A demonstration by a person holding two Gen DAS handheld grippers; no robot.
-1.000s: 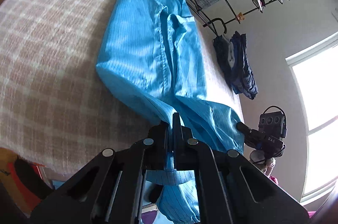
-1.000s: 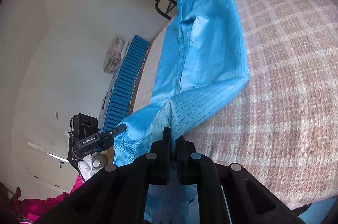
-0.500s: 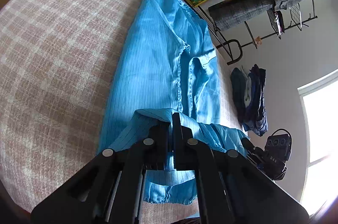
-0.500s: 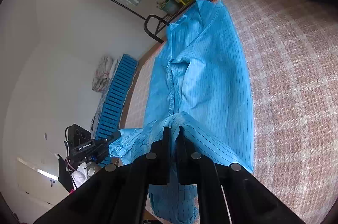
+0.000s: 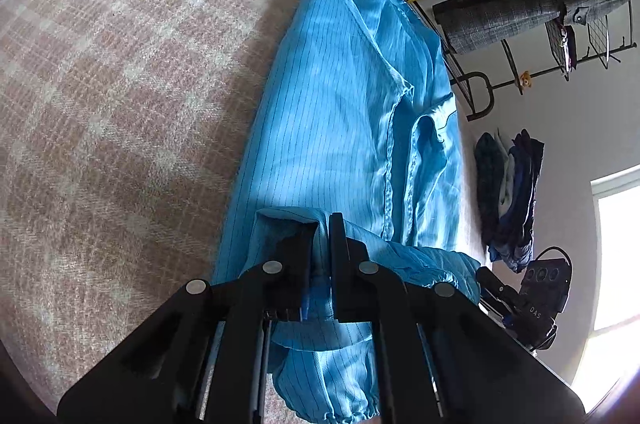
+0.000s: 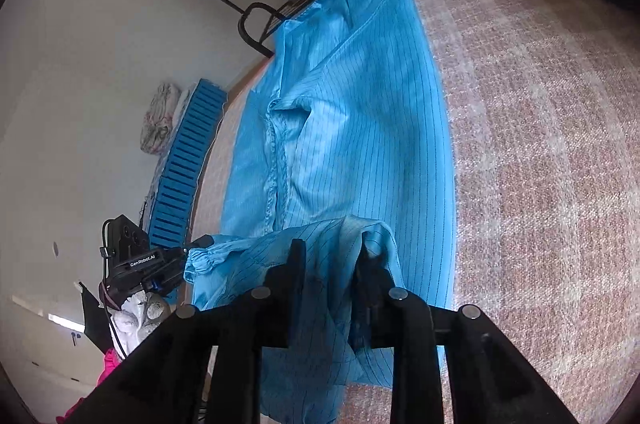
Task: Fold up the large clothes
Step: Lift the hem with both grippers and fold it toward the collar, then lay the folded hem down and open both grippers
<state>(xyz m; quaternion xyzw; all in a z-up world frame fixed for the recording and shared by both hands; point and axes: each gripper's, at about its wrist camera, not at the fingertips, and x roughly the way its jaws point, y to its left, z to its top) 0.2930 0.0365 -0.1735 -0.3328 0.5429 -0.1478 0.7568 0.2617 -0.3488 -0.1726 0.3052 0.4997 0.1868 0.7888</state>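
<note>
Blue garment [image 6: 352, 144] on bed, sleeve loose between just-opening right hand-held gripper [image 6: 328, 260], left hand-held gripper [image 5: 322, 228] barely parted on cloth

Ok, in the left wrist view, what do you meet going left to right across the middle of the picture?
Plaid bed cover → blue striped garment → dark clothes heaped against the wall → bright window.

Bare plaid bed [image 5: 100, 112] lies open beside the blue garment [image 5: 340, 128] (the widest free stretch). On the garment's other side only a narrow strip of bed remains before a metal clothes rack [image 5: 520, 20] and hanging dark clothes [image 5: 508, 192].
</note>
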